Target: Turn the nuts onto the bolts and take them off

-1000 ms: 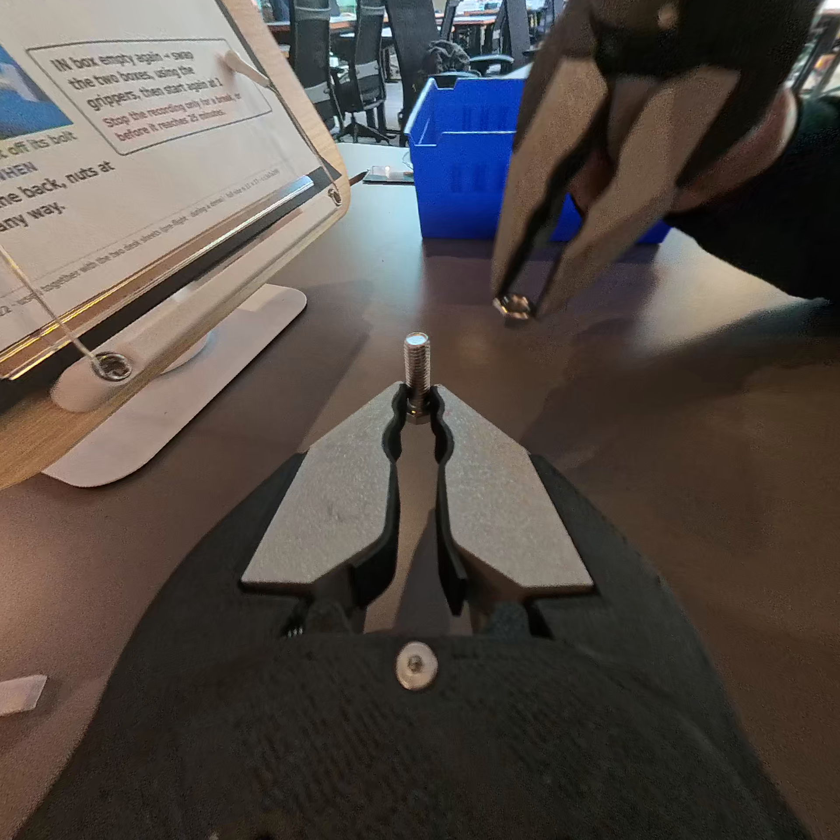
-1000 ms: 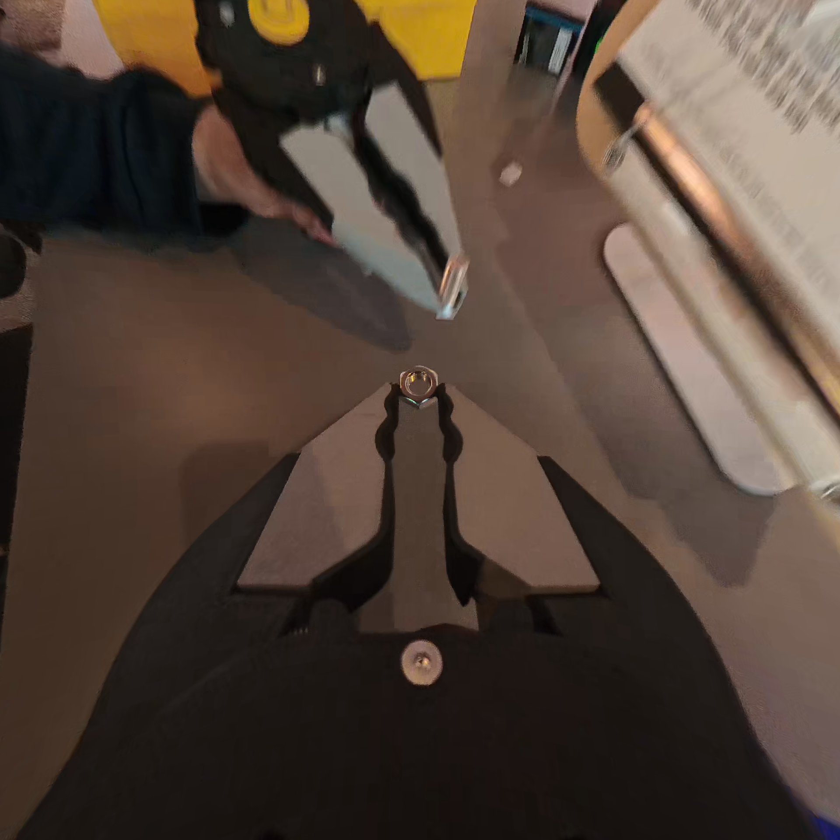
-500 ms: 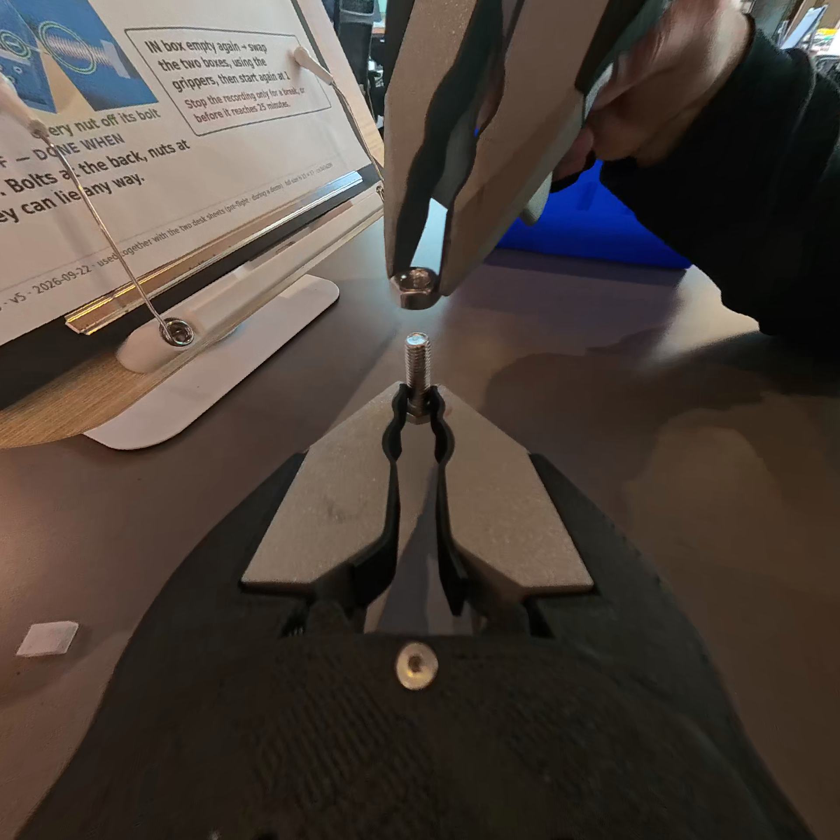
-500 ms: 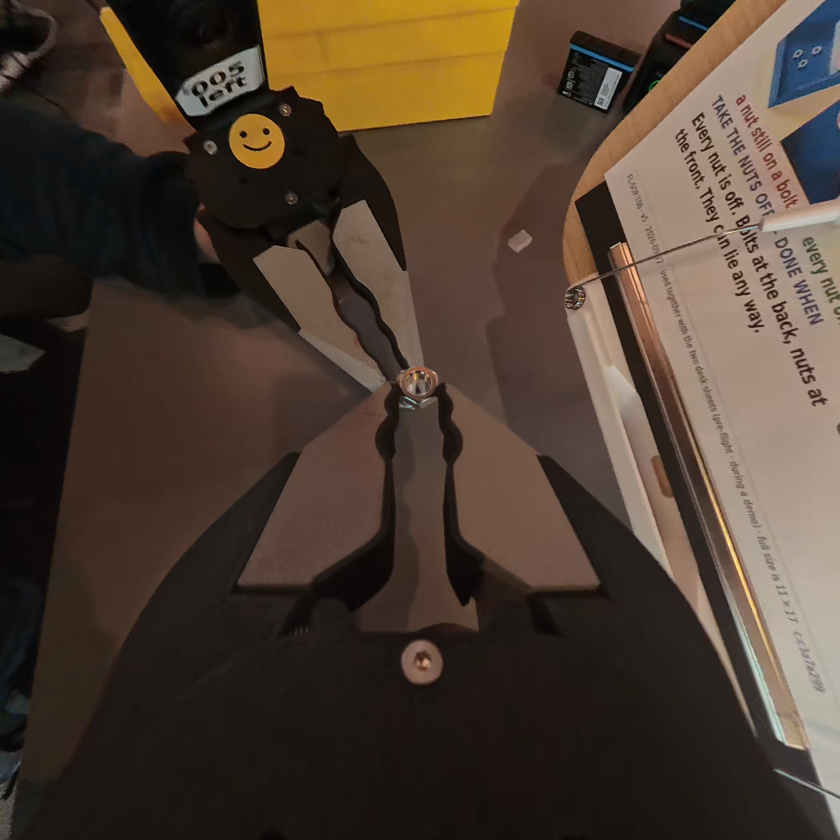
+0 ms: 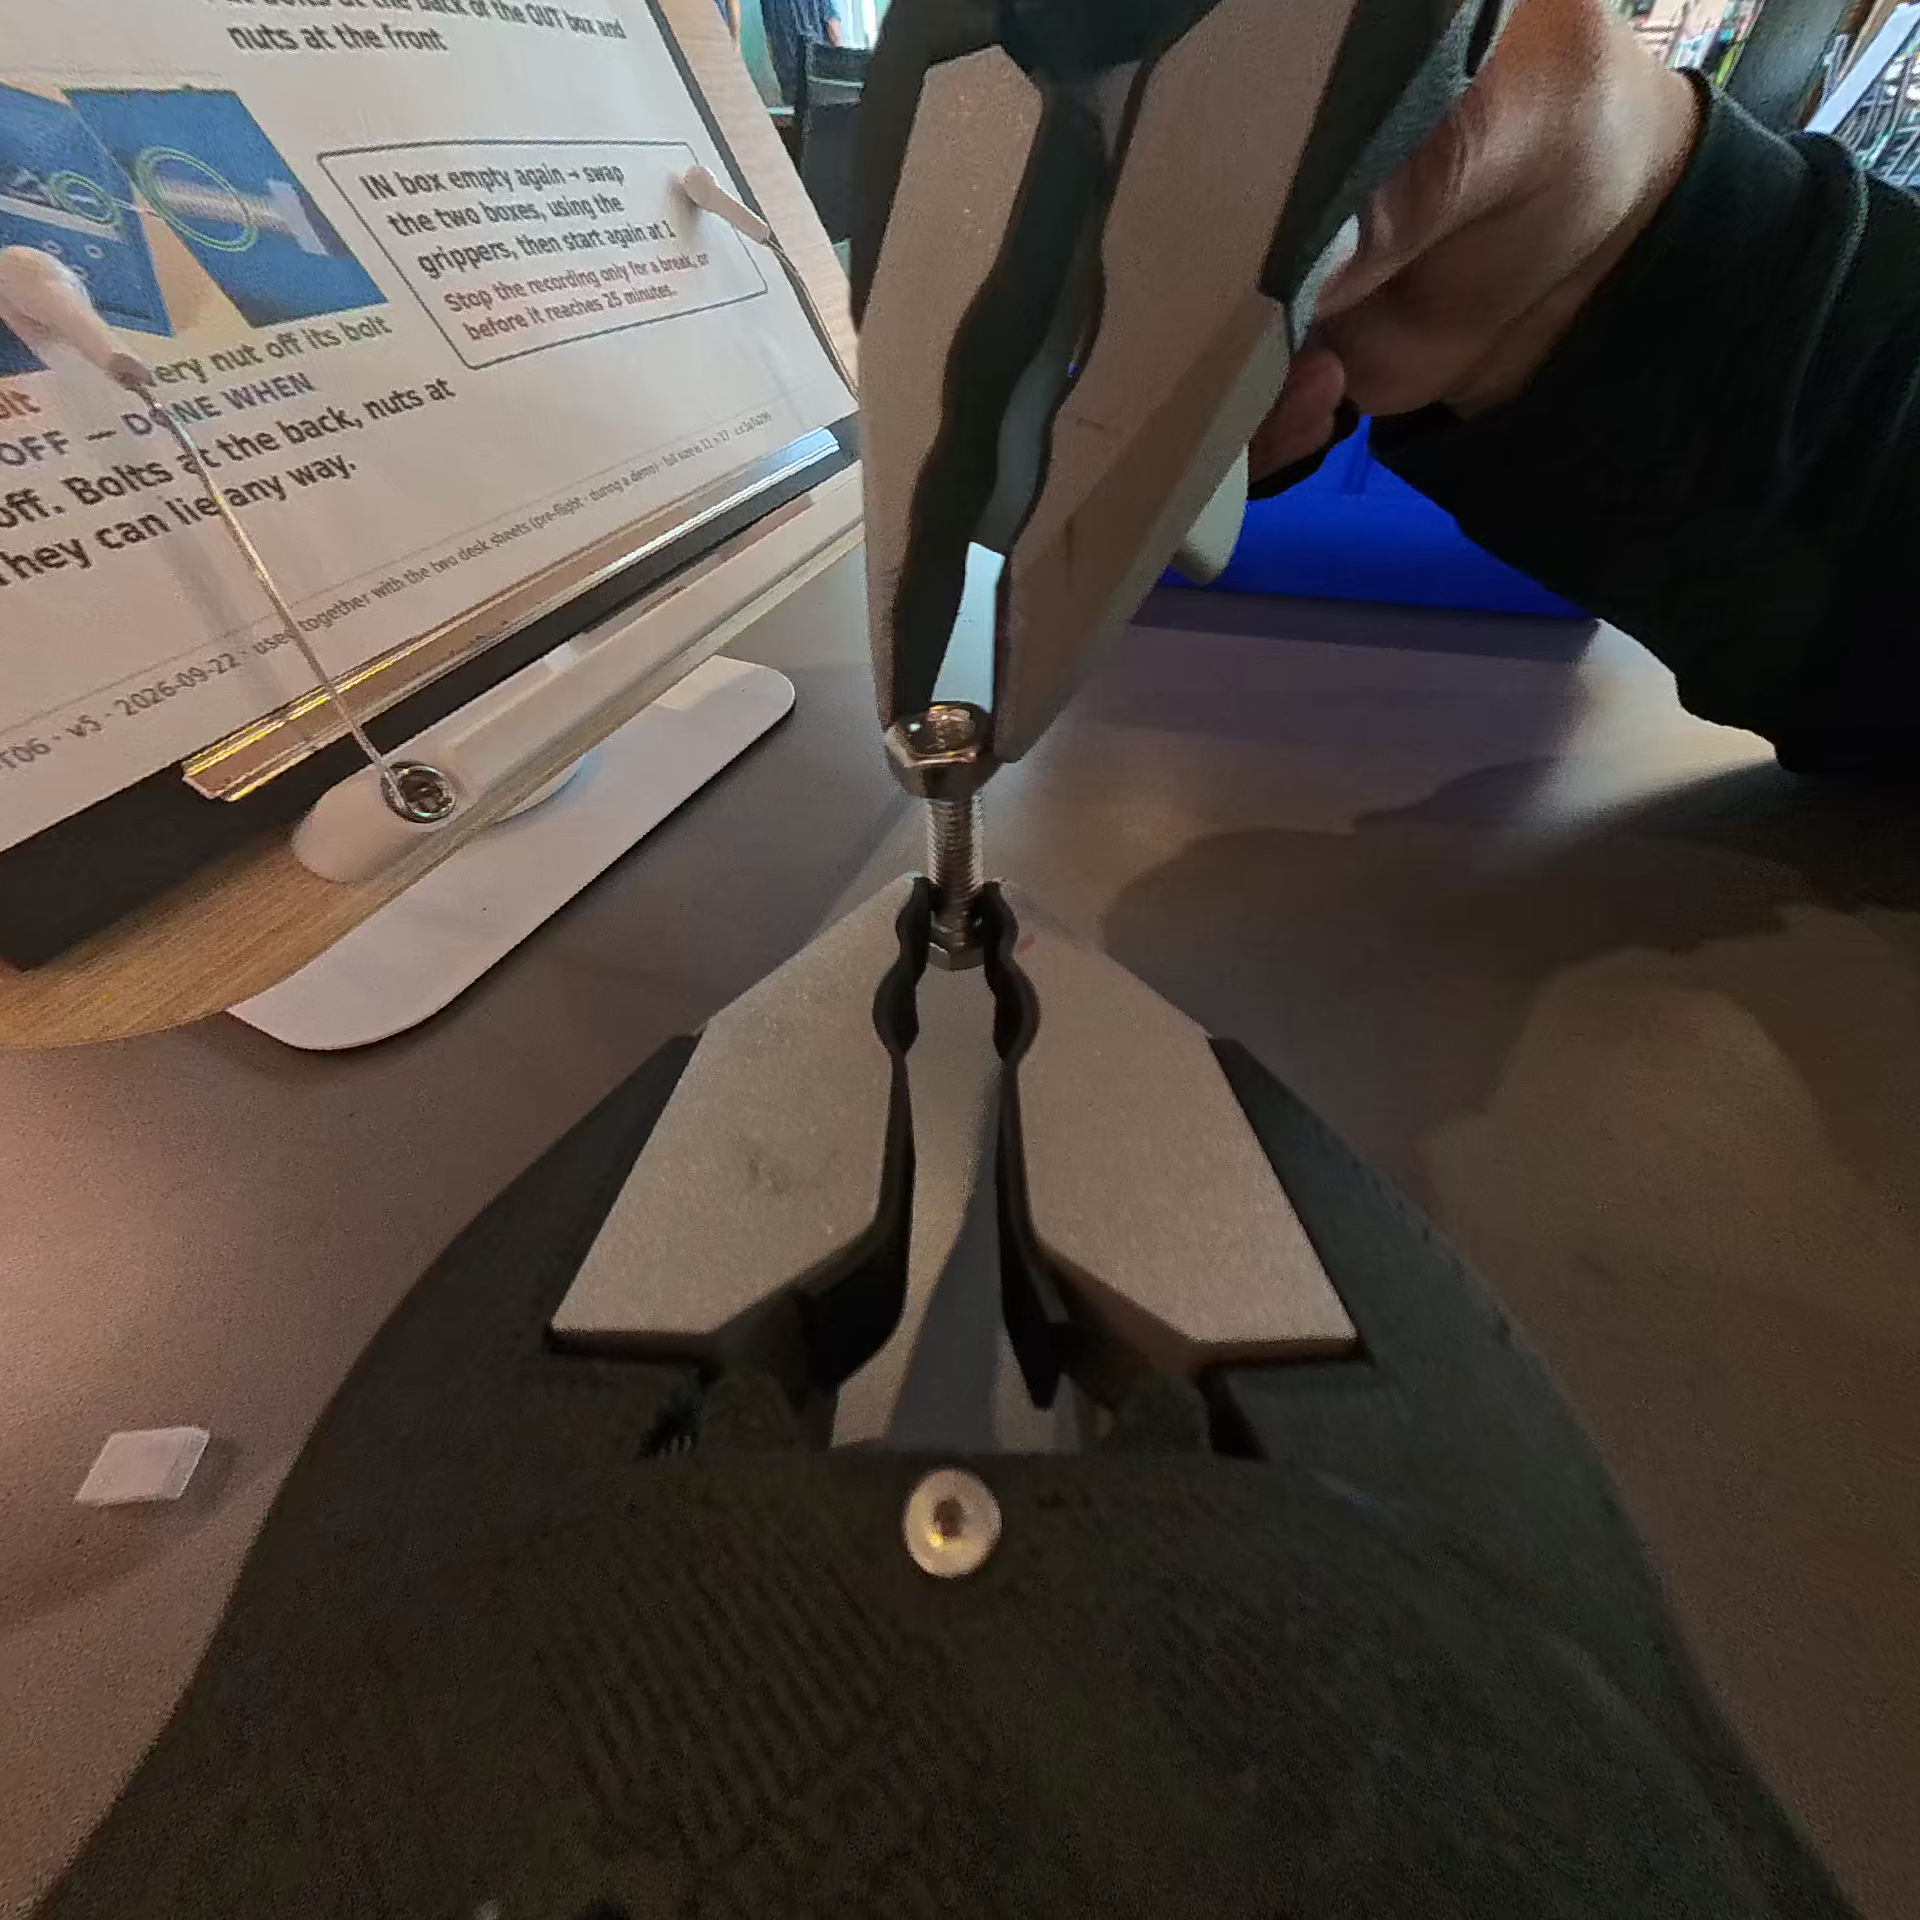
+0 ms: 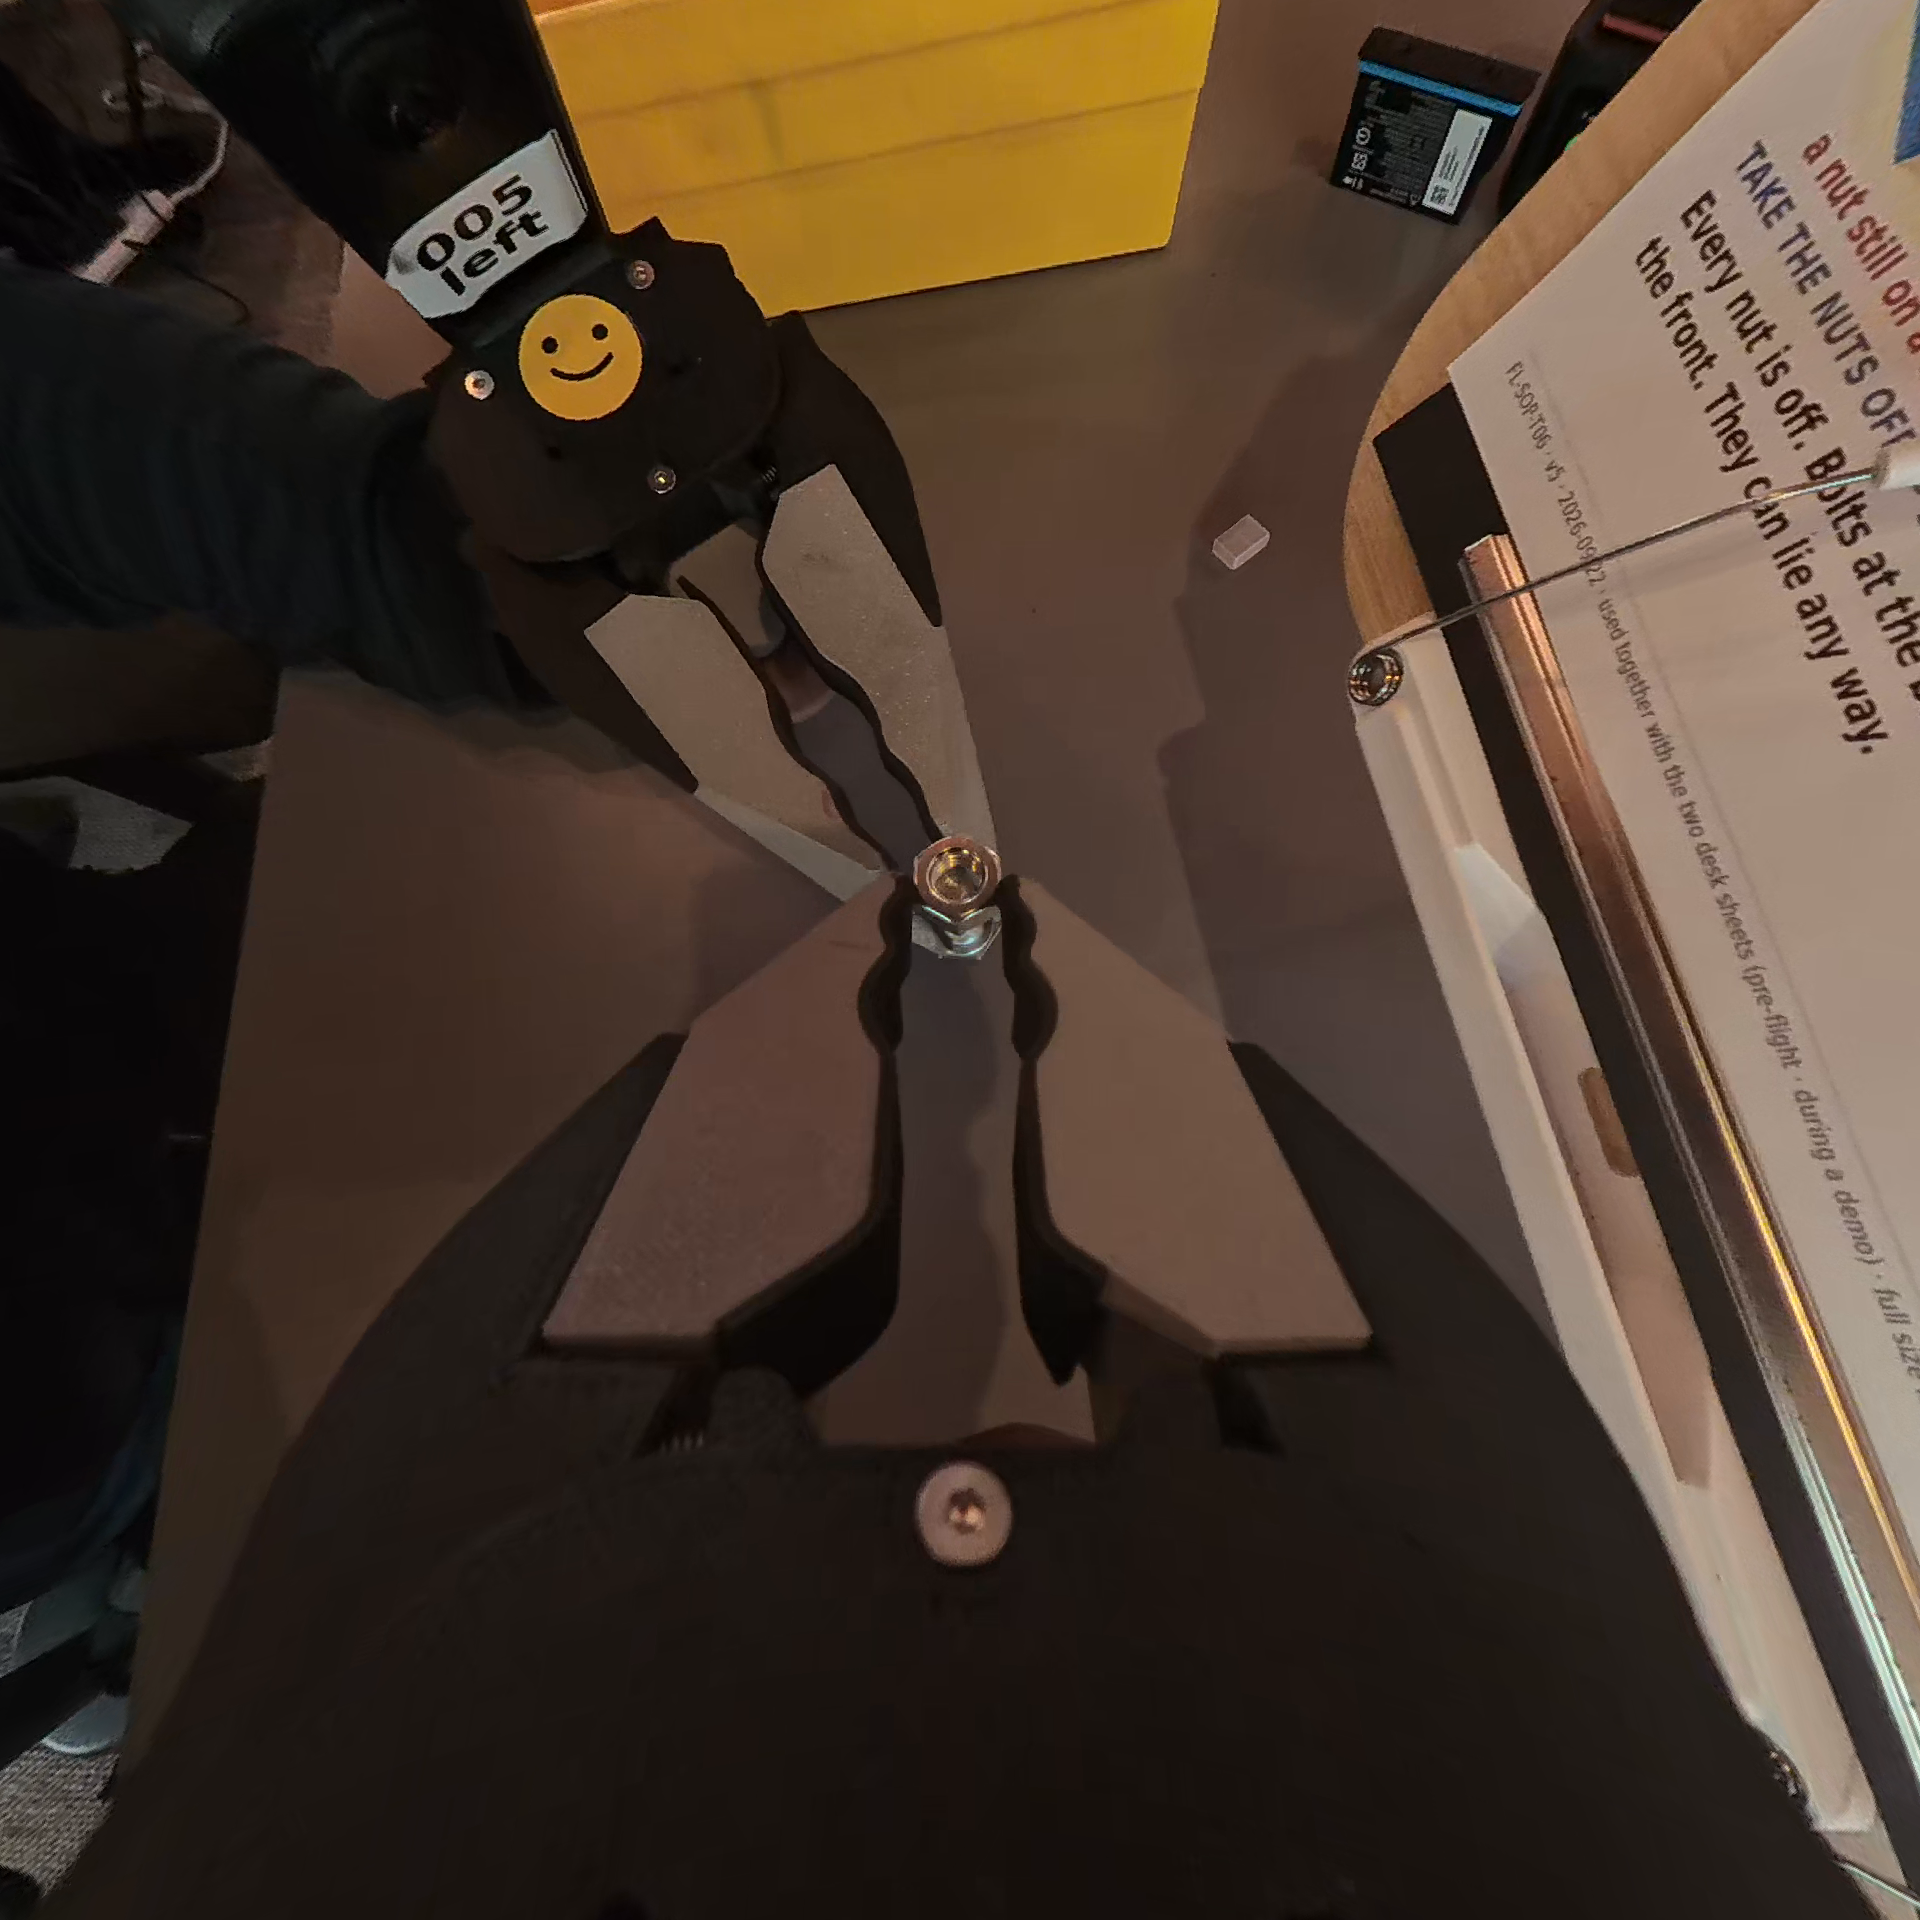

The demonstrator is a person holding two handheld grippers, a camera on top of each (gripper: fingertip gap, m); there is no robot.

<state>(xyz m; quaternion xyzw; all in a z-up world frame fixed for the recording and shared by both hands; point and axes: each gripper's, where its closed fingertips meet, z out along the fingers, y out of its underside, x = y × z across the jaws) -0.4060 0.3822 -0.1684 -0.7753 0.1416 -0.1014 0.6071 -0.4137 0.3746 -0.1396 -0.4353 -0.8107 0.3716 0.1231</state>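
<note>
My left gripper (image 5: 954, 925) is shut on the hex head of a steel bolt (image 5: 951, 842) and holds it upright above the dark table (image 5: 1507, 1091). My right gripper (image 5: 940, 722) comes down from above, shut on a steel nut (image 5: 933, 743). The nut sits on the bolt's threaded tip. In the right wrist view my right gripper (image 6: 956, 914) holds the nut (image 6: 956, 875) hole-on, and the bolt's end shows inside the hole. The left gripper (image 6: 920, 847) reaches in from the upper left, its tips right under the nut.
A wooden stand with a clipped instruction sheet (image 5: 416, 436) stands left of the bolt; it also shows in the right wrist view (image 6: 1683, 790). A blue bin (image 5: 1361, 540) is behind, a yellow bin (image 6: 883, 135) opposite. A small white piece (image 5: 145, 1465) and a black box (image 6: 1423, 125) lie on the table. My left and right fingertips are right by each other.
My right gripper carried the nut from the upper right across and down, and the nut now rests on the bolt's tip. My left gripper kept hold of the bolt.
</note>
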